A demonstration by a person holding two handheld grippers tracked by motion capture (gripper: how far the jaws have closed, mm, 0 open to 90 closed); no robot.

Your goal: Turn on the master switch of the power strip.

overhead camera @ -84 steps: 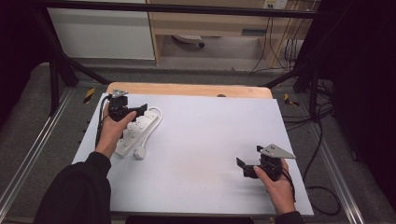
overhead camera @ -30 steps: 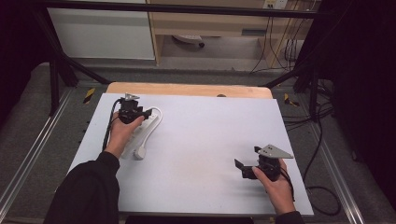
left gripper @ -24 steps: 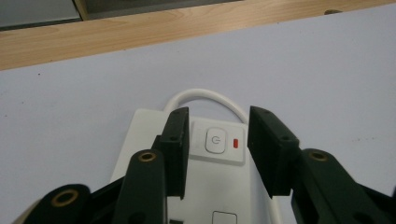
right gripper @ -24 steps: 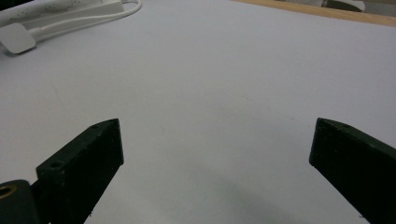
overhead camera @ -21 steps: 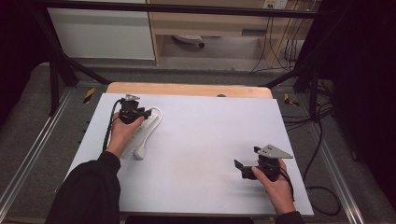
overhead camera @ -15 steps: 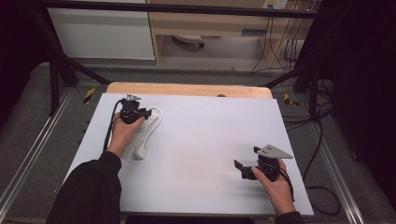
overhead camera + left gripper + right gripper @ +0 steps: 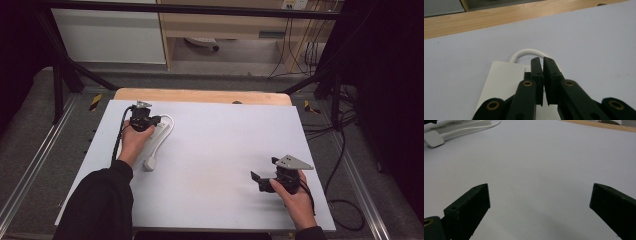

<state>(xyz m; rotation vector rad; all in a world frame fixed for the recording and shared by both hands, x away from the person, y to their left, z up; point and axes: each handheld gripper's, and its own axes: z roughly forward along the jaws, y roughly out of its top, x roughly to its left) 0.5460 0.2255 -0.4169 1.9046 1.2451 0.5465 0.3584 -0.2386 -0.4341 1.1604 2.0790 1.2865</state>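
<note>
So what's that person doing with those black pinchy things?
A person is at a white table with a tool in each hand. The left tool is over a white power strip on the far left side, with its jaws nearly closed above the strip. Whether they pinch anything, I can't tell. The strip's white cord curls out beyond it. The right tool is near the front right of the table, jaws wide open, holding nothing.
</note>
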